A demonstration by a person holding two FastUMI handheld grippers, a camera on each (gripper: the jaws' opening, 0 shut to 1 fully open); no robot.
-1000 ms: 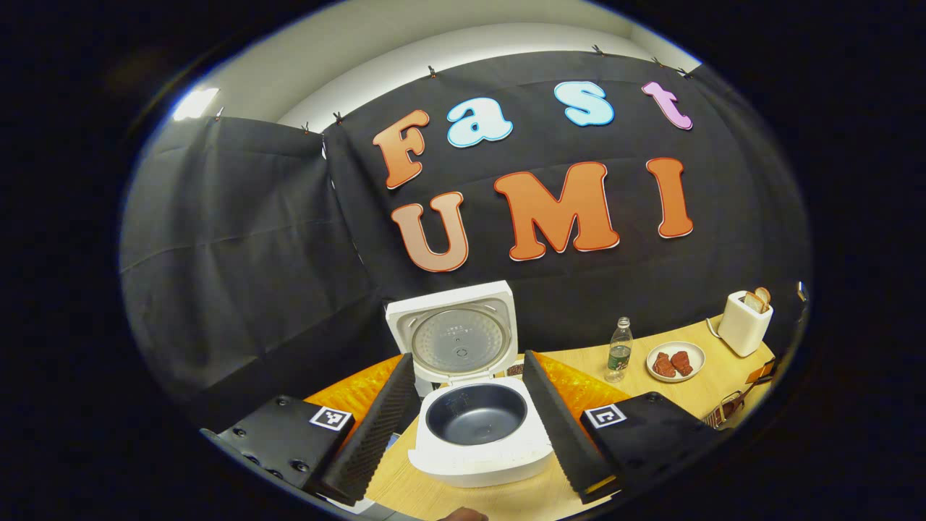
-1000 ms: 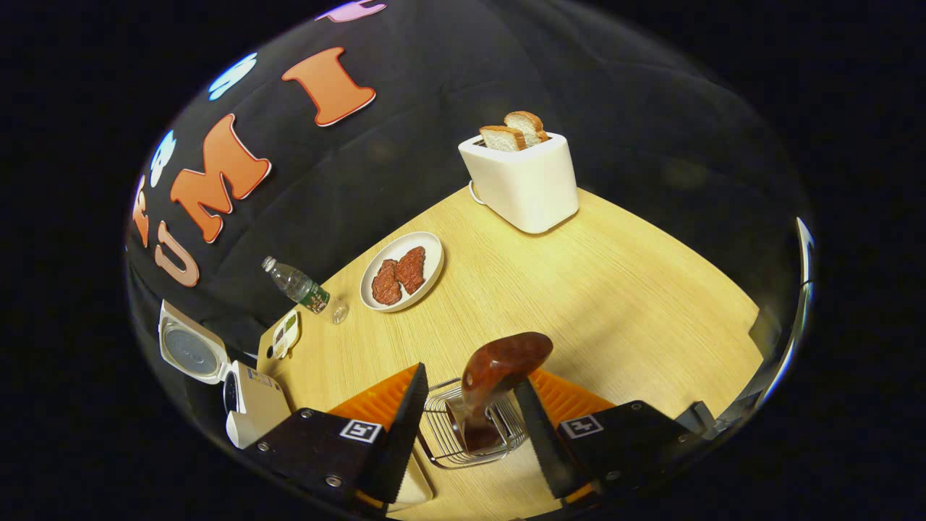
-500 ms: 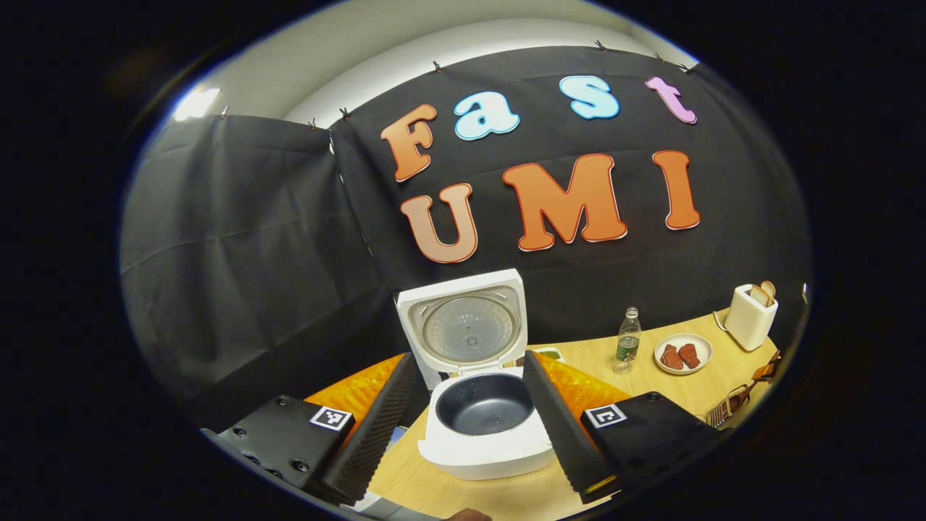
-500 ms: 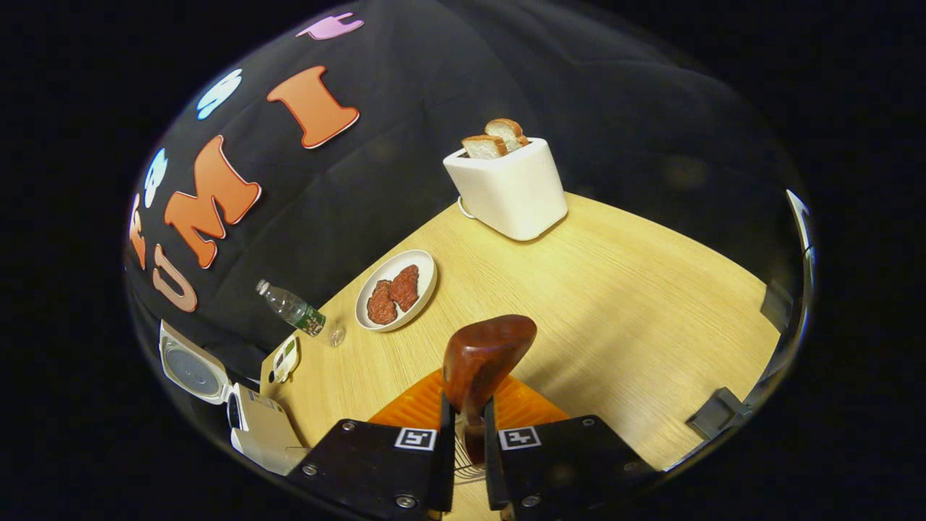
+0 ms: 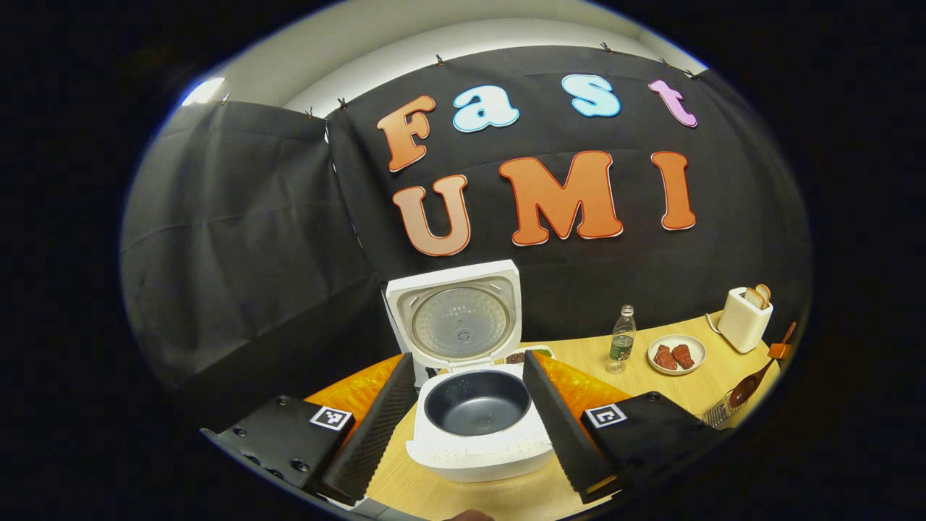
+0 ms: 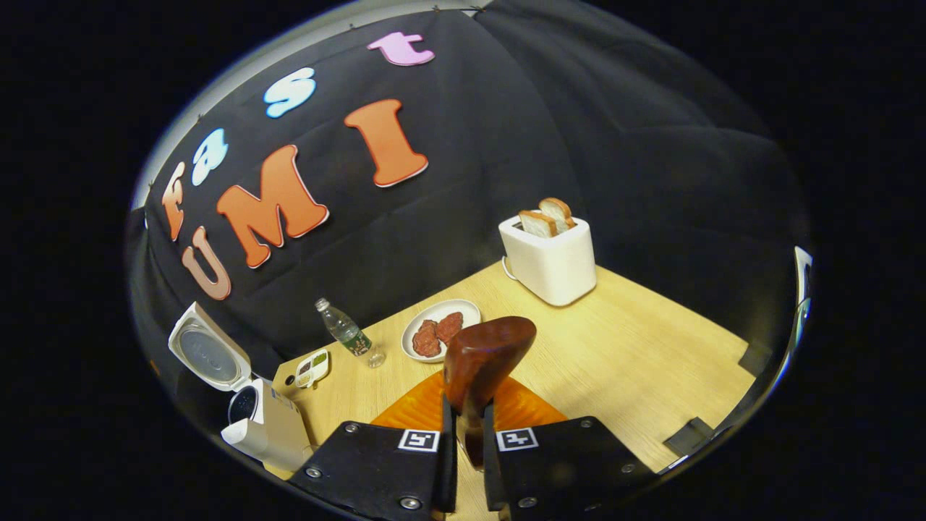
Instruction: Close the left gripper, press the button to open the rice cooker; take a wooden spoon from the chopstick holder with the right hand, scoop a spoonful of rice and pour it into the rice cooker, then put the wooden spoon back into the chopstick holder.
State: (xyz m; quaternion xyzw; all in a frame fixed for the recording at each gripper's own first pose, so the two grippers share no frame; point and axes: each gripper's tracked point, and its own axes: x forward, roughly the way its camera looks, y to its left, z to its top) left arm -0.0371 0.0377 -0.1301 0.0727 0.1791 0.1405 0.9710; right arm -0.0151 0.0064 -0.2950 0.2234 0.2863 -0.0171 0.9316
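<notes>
Both fingers of the right gripper (image 6: 463, 452) clamp the wooden spoon (image 6: 483, 358); carry it level toward the rice cooker (image 6: 264, 430).

Counted on table: 1 rice cooker (image 5: 477, 405) at 6 o'clock, 1 bottle (image 5: 620, 339) at 4, 1 plate (image 5: 676, 354) with 2 meat pieces (image 5: 671, 357), 1 toaster (image 5: 745, 320) holding 2 bread slices (image 5: 757, 295), 1 wooden spoon (image 5: 745, 391), 1 small sauce dish (image 6: 313, 367).
</notes>
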